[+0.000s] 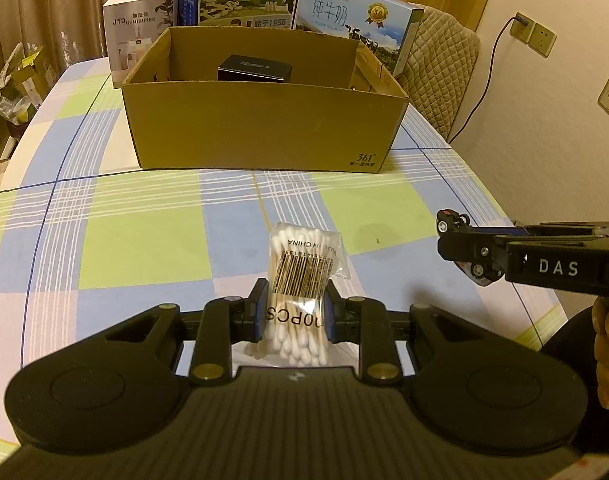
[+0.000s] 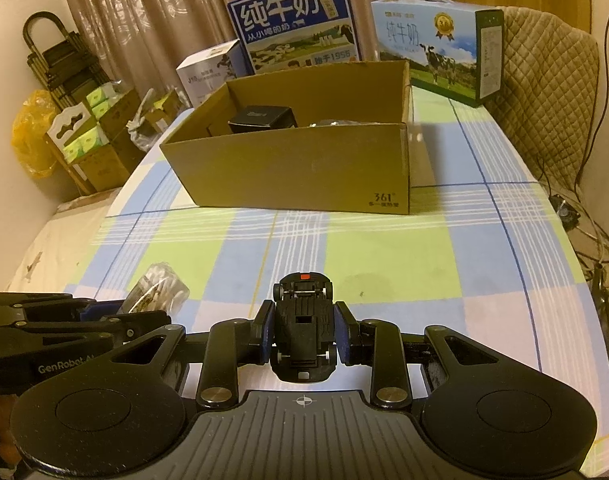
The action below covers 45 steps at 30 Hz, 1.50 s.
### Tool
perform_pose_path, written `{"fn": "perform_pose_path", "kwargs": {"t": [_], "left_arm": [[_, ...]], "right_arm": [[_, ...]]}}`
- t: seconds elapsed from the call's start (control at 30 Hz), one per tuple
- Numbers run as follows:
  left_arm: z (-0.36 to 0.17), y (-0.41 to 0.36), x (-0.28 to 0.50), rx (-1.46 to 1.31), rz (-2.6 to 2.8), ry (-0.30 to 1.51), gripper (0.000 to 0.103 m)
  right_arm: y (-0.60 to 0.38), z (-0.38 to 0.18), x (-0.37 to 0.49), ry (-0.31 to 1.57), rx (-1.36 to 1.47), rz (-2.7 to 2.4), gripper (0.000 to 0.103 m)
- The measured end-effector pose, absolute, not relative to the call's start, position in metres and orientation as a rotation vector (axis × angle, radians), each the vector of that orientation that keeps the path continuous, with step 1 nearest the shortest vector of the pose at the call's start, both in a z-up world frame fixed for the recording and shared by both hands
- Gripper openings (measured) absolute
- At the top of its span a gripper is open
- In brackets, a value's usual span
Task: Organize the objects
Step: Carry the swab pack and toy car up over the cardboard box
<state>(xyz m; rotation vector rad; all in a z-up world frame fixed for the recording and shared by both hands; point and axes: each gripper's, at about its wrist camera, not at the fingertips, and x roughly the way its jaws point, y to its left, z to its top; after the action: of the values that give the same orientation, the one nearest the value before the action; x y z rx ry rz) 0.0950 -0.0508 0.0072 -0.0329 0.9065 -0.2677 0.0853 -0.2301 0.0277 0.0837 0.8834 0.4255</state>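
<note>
- Cotton swab pack (image 1: 300, 276): held between the blue pads of my left gripper (image 1: 295, 312), label side up, lifted clear of the checked tablecloth (image 1: 144, 248). In the right wrist view the same pack (image 2: 158, 290) shows at lower left, just beside the right tool.
- Toy car (image 2: 303, 328): clamped by my right gripper (image 2: 303, 334), underside facing the camera, wheels visible at both ends. In the left wrist view the car (image 1: 462, 246) sits at the tip of the right tool, well above the cloth.
- Cardboard box (image 1: 264, 128): open-topped, standing at the far middle of the table, well apart from both grippers. A small black box (image 1: 255, 69) already lies inside near the back wall; something dark and shiny lies at its right, too hidden to identify.
- Background items: two milk cartons (image 2: 296, 32) and a humidifier box (image 1: 138, 28) stand behind the open box, outside it.
- Step in hand, as I judge it: both items are picked and I am at the transport stage, load not yet delivered.
- Next move calls for: carrying each gripper forward and high enough to clear the near wall, then lowering past the rim into free floor space before opening. I would stagger the two arms to avoid a collision over the box.
</note>
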Motion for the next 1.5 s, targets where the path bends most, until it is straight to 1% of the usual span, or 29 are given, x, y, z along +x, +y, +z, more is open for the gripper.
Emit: {"fn": "perform_pose_path", "kwargs": {"t": [0.27, 0.83, 1.2, 1.5], "left_arm": [[0.015, -0.042, 0.107, -0.021, -0.254, 0.89, 0.022], [0.061, -0.004, 0.168, 0.01, -0.206, 0.837, 0.022], [0.065, -0.001, 0.191, 0.021, -0.22, 0.837, 0.022], [0.072, 0.004, 0.22, 0.005, -0.245, 0.845, 0.022]], "right_arm": [[-0.235, 0.035, 0.098, 0.868, 0.061, 0.413, 0.027], [-0.235, 0.069, 0.144, 0.808, 0.012, 0.419, 0.027], [-0.236, 0.073, 0.174, 0.817, 0.0, 0.416, 0.027], [-0.222, 0.09, 0.221, 0.8, -0.048, 0.431, 0.027]]}}
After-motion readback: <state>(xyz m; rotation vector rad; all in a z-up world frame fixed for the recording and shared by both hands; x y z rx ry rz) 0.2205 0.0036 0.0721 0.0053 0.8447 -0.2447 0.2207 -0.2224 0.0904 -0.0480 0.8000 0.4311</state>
